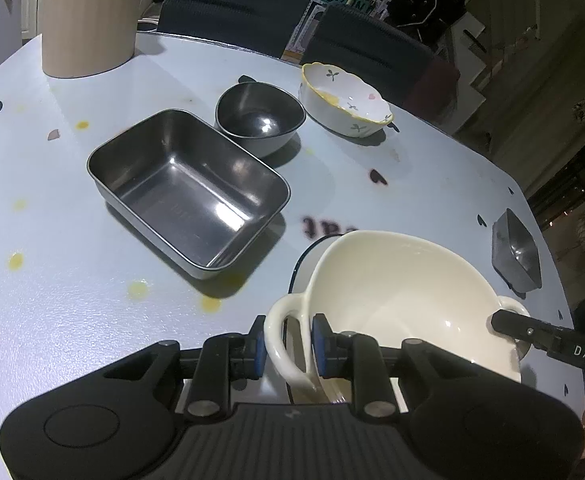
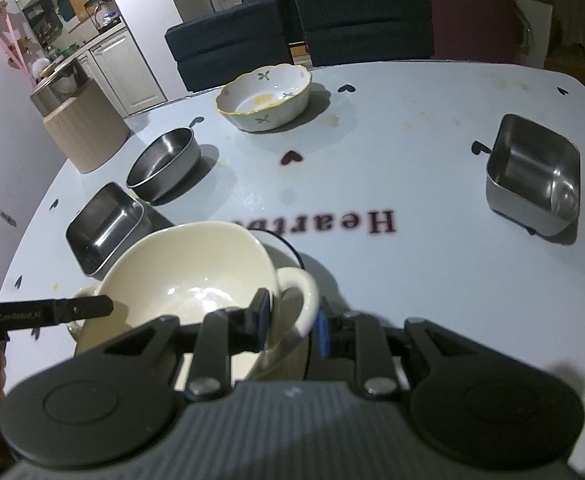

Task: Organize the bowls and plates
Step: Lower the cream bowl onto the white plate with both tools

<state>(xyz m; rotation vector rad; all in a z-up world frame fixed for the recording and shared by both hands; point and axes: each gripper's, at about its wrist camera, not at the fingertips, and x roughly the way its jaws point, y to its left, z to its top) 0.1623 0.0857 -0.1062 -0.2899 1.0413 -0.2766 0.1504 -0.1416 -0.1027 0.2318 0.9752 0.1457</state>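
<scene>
Bowl: lower right, glazed ceramic; likely heavy, slippery, breakable.
Hold: its two side handles.
Left gripper: pinching one handle.
Right gripper: pinching the other.

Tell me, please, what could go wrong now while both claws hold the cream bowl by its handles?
1. The cream bowl hangs tilted on two thin loop handles; the left claw or right claw may slip.
2. A dark-rimmed plate lies just beneath; lowering unevenly could knock the bowl against it.
3. The rectangular steel tray sits close, so a sideways swing might hit it.
</scene>
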